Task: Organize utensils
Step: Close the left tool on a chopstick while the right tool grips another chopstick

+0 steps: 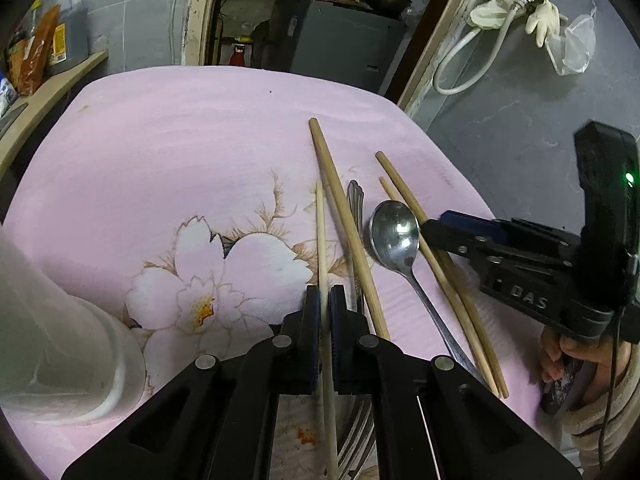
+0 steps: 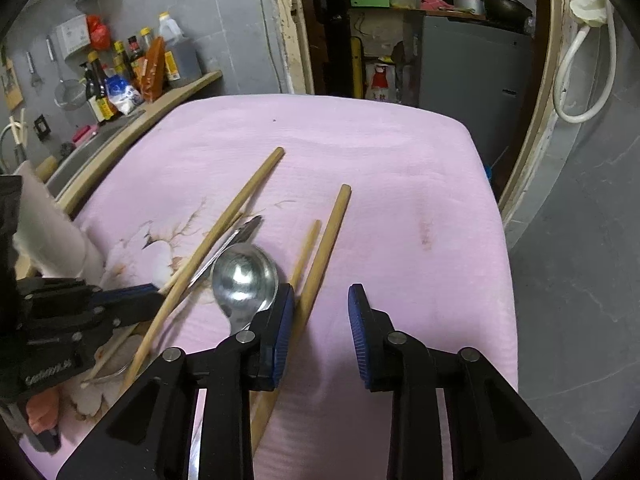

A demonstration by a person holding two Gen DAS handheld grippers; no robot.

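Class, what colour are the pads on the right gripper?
Blue pads, clearest in the right wrist view.

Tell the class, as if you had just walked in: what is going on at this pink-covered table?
A person is sorting utensils on a pink cloth with a set of tongs in each hand. The left tongs are shut on a thin pale chopstick. The right tongs are open, with nothing held, beside a metal spoon and two darker chopsticks. A fork and another chopstick lie loose.
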